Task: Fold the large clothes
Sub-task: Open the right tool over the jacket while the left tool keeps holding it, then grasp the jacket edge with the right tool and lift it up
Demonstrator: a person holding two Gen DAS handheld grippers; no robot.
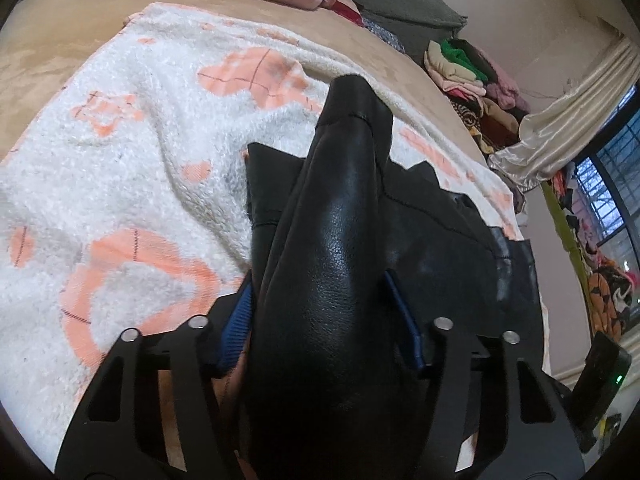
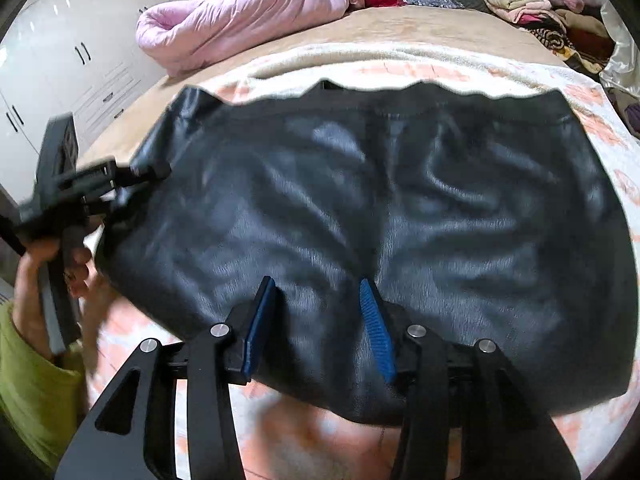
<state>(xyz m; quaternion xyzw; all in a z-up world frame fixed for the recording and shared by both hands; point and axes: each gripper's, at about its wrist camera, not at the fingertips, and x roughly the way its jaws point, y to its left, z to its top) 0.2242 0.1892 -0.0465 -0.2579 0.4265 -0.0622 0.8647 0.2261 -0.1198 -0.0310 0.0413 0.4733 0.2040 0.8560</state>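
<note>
Currently black leather garment (image 2: 360,208) lies spread on patterned blanket (image 1: 120,152). Left gripper (image 1: 324,312) clamps bunched fold at one end; right gripper (image 2: 316,320) pinches near edge (grip looks partial). Advice: lift both evenly, keep edges aligned over blanket.

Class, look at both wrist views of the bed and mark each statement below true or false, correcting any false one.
1. The black leather garment lies on a white and orange blanket. True.
2. The left hand-held gripper has nothing between its fingers. False: black leather fills the gap.
3. A pink quilt sits at the far side of the bed. True.
4. The person's sleeve is red. False: it is yellow-green.
</note>
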